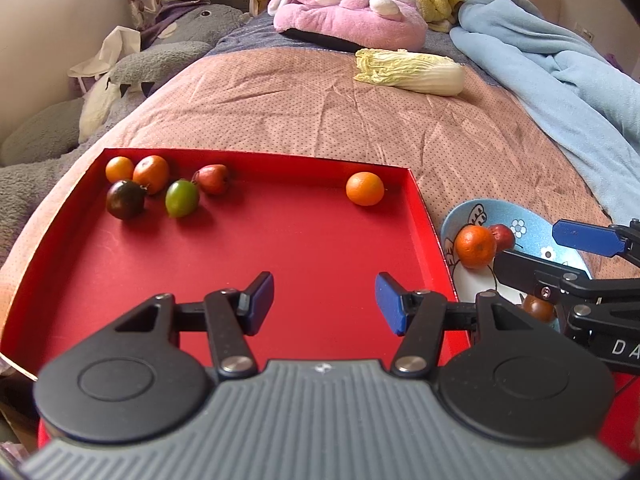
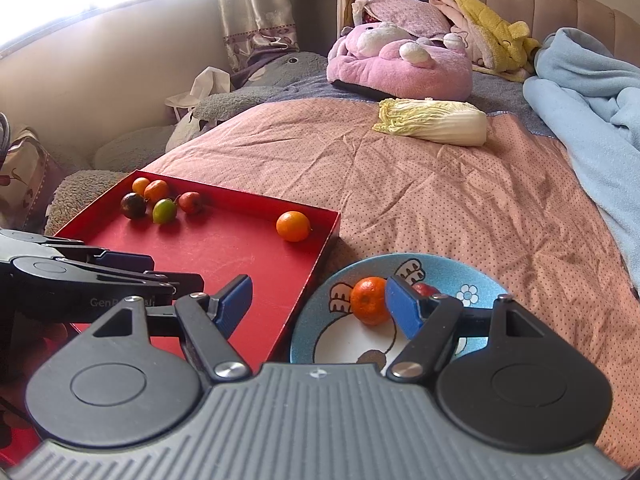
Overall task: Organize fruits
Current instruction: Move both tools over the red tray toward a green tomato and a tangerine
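Note:
A red tray (image 1: 280,248) (image 2: 224,256) lies on the bed. At its far left are two small oranges (image 1: 151,174), a dark tomato (image 1: 125,199), a green fruit (image 1: 182,198) and a red fruit (image 1: 213,179). One orange (image 1: 365,188) (image 2: 293,226) sits alone at the far right corner. A blue cartoon bowl (image 2: 476,276) (image 1: 532,236) beside the tray holds an orange (image 2: 369,301), a red fruit (image 2: 426,289) and a dark tomato (image 1: 538,308). My left gripper (image 1: 325,300) is open and empty over the tray. My right gripper (image 2: 319,307) is open and empty over the bowl's left rim.
A napa cabbage (image 1: 412,70) (image 2: 434,122) lies farther up the pink bedspread. A pink plush (image 1: 344,8), a grey plush (image 1: 160,60) and a light blue blanket (image 1: 560,80) ring the bed's far end and right side.

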